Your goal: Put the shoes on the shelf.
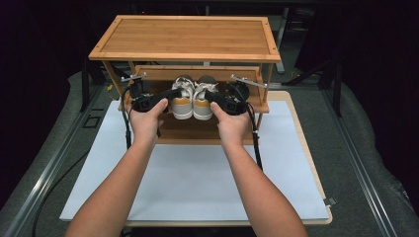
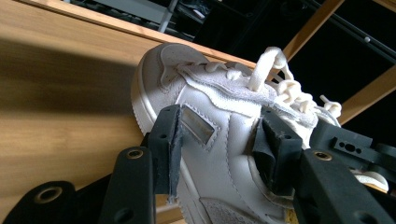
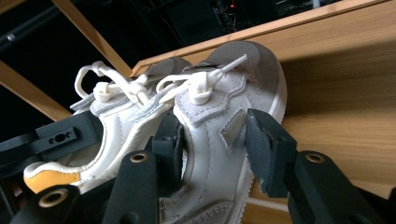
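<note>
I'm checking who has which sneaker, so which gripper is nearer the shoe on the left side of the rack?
Left. The left gripper clamps that left sneaker across its sides; the right gripper clamps the right sneaker beside it.

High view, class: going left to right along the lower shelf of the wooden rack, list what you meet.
left gripper → left shoe → right shoe → right gripper
</note>
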